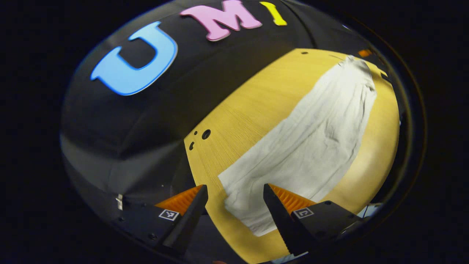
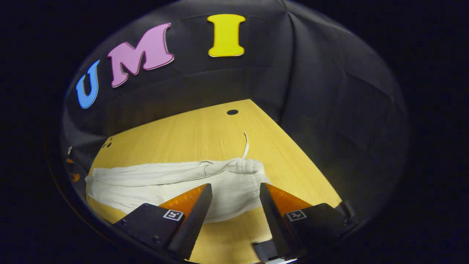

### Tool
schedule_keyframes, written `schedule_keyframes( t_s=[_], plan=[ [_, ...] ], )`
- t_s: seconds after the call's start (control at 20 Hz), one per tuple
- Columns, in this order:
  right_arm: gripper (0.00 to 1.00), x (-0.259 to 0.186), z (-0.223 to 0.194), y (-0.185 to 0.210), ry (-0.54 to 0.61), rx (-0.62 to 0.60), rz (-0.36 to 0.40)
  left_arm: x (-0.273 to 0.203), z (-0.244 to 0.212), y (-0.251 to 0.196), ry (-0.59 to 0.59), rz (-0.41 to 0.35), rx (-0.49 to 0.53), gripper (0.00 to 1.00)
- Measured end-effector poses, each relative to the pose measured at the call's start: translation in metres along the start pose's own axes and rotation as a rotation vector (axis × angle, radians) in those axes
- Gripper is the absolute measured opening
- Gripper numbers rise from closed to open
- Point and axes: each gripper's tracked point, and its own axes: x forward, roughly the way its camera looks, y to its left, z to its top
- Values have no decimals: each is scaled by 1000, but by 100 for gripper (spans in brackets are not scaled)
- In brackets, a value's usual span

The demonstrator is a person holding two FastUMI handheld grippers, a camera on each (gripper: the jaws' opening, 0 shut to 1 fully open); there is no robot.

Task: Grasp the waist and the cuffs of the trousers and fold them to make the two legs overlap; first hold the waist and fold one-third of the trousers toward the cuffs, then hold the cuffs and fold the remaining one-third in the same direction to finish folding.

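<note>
Left gripper view shows the white trousers (image 1: 311, 146) lying as one long strip on the yellow table (image 1: 242, 110), running from lower centre to the upper right of the frame. My left gripper (image 1: 235, 192) hovers with its fingers spread, the cuff end (image 1: 245, 205) between them but not pinched. In the right gripper view, the gathered waist (image 2: 238, 168) sits at centre, its drawstring (image 2: 246, 145) trailing upward, and the cloth stretches toward the left edge. My right gripper (image 2: 235, 190) is likewise spread wide above the waist. I judge each gripper faces its own end so both ends can be lifted together. Whether the legs already overlap I cannot tell; the strip looks narrow enough.
</note>
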Motion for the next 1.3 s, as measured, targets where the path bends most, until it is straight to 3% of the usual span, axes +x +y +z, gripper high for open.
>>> schedule_keyframes(
  t_s=[0.05,0.2,0.25,0.3,0.35,0.4,0.55,0.6,0.65,0.7,0.95,1.0,1.05,1.15,1.2,1.3],
  plan=[
    [82,4,-7,2,12,65,-22,-1,1,-5,-18,8,-88,97],
    [85,3,-22,4,42,241,-49,7,2,-26,-45,5,-342,97],
    [78,6,-25,6,50,296,-56,6,1,-38,-47,-6,-422,97],
    [86,9,-27,8,51,345,-60,7,0,-47,-49,-11,-496,97],
    [78,12,-26,9,51,390,-61,8,-1,-53,-49,-17,-564,97],
    [85,16,-24,10,43,439,-61,7,0,-59,-53,-15,-633,97],
    [85,30,-18,10,33,572,-84,10,-8,-69,-54,-15,-795,97],
    [86,32,-19,8,37,601,-104,7,-11,-72,-51,-18,-845,97],
    [77,34,-20,6,44,615,-124,3,-17,-75,-46,-14,-886,97],
    [86,36,-23,4,52,618,-150,0,-23,-74,-38,-5,-922,96],
    [79,41,-30,-9,100,584,-285,-8,-50,-87,1,-6,-1122,95],
    [69,37,-33,-10,124,576,-297,-10,-55,-91,10,-12,-1169,96],
    [52,44,-38,-8,157,593,-283,-14,-61,-97,21,-21,-1213,92],
    [19,45,-31,-6,135,675,-280,-20,-73,-110,52,-36,-1296,95],
    [10,47,-31,-3,118,706,-273,-22,-78,-117,64,-52,-1341,95],
    [10,50,-31,-1,96,715,-254,-21,-85,-125,76,-64,-1440,96]
  ],
)
